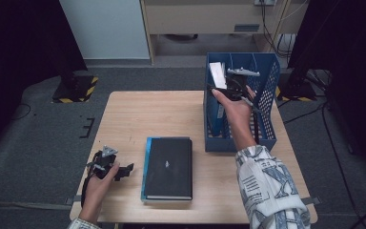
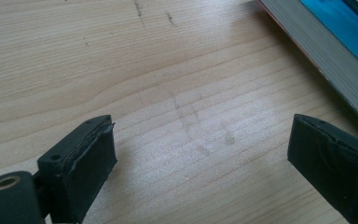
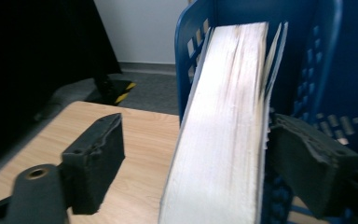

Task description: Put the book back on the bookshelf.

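A blue perforated file rack point(image 1: 267, 95) is seen at the pale wooden worktop's point(image 1: 138, 114) far right corner, with a white-paged book point(image 3: 223, 130) inside. A black-covered book point(image 1: 168, 168) with blue edging is seen near the front edge. A white, grey-patterned sleeve point(image 1: 269, 191) is shown.

1. High view: the wooden table point(image 1: 171, 119) is evenly lit from above, while the surrounding room falls off into deep darkness at both sides.
2. Shadows on the table are short and soft — no harsh glare.
3. Left gripper view: bright and fairly sharp on the wood grain; a pale sheen lies across the middle, and the near jaws are slightly soft.
4. Right gripper view: the book's page edges point(image 3: 228, 116) are washed out — nearly overexposed — and the background is blurred, dark at left.
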Demonstrator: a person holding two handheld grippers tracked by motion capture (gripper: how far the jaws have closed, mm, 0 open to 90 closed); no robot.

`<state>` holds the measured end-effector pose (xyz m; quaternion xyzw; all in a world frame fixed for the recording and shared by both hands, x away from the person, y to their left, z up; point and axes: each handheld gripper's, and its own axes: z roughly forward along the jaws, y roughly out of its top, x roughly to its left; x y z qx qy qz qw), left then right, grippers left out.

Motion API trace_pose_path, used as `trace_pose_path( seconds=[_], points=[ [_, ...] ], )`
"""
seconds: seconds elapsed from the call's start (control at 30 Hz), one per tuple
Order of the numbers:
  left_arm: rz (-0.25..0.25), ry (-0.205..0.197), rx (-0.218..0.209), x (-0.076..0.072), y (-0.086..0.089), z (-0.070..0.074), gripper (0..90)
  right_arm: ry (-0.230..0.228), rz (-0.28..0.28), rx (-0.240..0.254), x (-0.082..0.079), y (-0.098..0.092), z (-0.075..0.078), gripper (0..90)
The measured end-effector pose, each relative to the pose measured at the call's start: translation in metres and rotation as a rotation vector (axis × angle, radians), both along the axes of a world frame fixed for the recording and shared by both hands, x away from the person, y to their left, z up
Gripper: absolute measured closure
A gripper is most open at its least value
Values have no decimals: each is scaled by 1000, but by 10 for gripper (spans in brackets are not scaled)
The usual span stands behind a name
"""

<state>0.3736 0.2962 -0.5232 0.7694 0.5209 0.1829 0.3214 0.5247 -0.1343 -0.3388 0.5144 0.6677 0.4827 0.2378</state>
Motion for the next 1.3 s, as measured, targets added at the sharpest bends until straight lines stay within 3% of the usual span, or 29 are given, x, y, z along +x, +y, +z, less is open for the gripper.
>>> trace_pose_path(
  seconds=[0.13,0.23,0.57,0.77,0.9,1.13,1.3],
  points=[
    [1,0,1,0,-1,0,71,-10,15,-29,-6,0,0,131],
    [6,-1,1,-1,0,0,70,-9,19,-1,-10,-3,1,117],
    [10,1,-2,0,1,-1,70,-5,46,15,-18,-8,3,83],
    [20,0,-6,0,2,-1,70,-24,62,1,-25,-9,2,65],
    [20,-8,-2,-1,2,1,70,-33,80,-5,-34,-12,0,57],
    [12,-14,-1,0,1,2,69,-39,99,29,-48,-19,-6,56],
    [23,-34,-21,0,2,4,69,-39,114,26,-56,-24,-12,51]
  ],
)
